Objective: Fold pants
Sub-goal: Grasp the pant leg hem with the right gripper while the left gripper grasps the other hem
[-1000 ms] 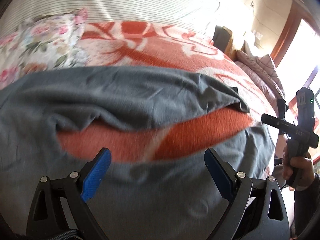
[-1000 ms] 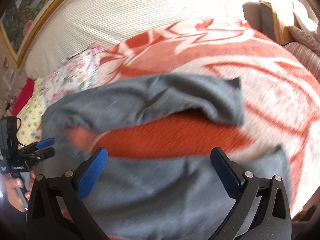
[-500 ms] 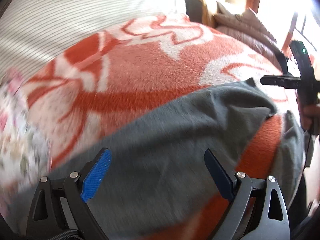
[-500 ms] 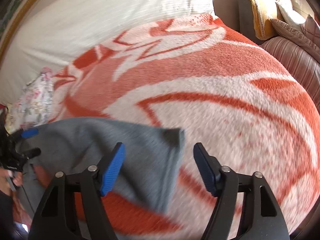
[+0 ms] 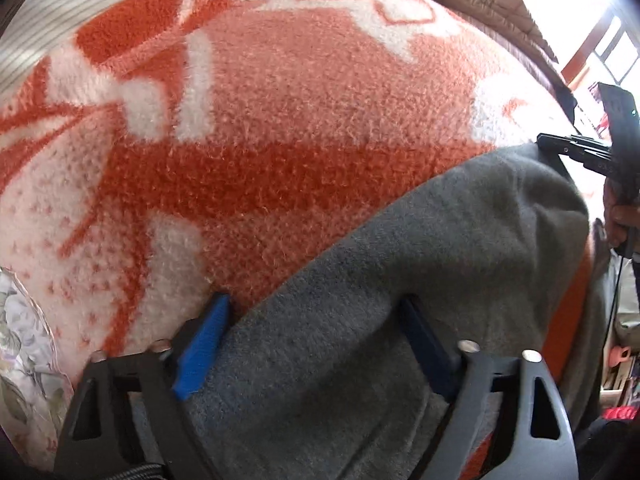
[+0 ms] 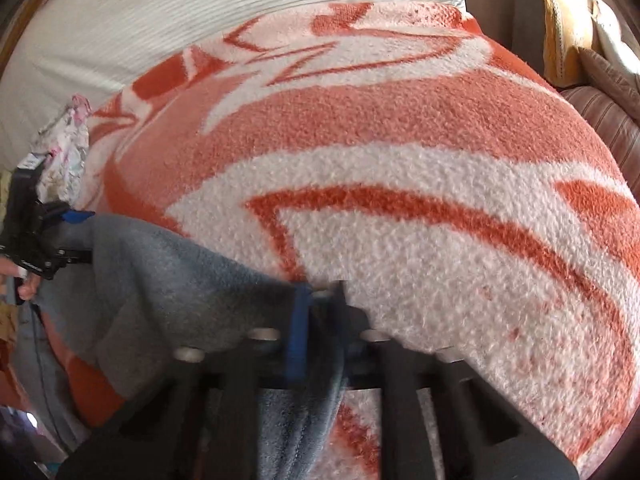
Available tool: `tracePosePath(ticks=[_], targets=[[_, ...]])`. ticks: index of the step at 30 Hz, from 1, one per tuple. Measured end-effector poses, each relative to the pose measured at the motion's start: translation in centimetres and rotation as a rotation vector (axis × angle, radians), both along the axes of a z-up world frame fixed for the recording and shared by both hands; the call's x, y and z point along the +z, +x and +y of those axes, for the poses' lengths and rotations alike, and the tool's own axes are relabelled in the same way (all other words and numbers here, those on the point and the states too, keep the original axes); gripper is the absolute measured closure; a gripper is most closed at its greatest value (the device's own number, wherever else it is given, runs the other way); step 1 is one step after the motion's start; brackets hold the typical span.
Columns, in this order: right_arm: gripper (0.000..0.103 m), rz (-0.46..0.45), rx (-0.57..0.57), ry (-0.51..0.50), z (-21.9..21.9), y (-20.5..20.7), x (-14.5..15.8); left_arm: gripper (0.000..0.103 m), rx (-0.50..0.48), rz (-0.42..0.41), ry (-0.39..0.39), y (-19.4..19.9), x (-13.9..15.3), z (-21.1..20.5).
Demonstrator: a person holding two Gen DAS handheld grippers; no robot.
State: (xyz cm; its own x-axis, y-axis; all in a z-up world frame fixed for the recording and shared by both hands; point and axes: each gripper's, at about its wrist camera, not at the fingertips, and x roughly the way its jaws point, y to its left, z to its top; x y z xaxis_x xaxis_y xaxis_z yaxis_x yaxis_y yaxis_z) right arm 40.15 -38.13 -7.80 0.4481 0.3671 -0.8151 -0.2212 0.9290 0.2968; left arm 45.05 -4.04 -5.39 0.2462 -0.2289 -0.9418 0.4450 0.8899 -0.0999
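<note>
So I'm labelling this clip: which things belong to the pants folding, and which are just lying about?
In the job:
grey pants
left gripper, closing on the pants
right gripper, shut on the pants

Lying about:
orange blanket
floral pillow
striped sheet

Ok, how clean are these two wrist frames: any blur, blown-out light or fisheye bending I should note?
Left wrist: sharp; window at upper right blown out, blanket bulges with fisheye bending. Right wrist: right gripper and the gray pants edge smeared by motion blur, blanket pile crisp, striped sheet bright.
</note>
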Motion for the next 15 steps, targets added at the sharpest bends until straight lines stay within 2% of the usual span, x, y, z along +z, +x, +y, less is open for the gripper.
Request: tracePosePath(ticks=[1,2,4,9,15], targets=[[0.094,-0.007,-0.004,0.011,-0.3,-0.1,0.3,0.04,-0.011,-0.001,-0.005,-0.3,0.3,0.0],[0.094,-0.016,-0.002,0.026,-0.5,-0.3,0.6,0.062,-0.019,0.004,-0.016,-0.6,0.6,0.1],[0.095,-0.037,0.0,0.031,-0.4,-0.7,1.3,0.093,-0.032,0.022,-0.056,-1.8,1.3,0.4],[0.095,-0.102,0.01,0.03,-0.3,-2.5,3.6,0.094,-0.052,-0.027,-0.066,-6.5,3.2,-0.4],[0.096,-0.16,0.037,0.025,-1.0,-5.4,6.0,0.095,-0.009,-0.07,-0.174,-13.3,6.5,-0.2]])
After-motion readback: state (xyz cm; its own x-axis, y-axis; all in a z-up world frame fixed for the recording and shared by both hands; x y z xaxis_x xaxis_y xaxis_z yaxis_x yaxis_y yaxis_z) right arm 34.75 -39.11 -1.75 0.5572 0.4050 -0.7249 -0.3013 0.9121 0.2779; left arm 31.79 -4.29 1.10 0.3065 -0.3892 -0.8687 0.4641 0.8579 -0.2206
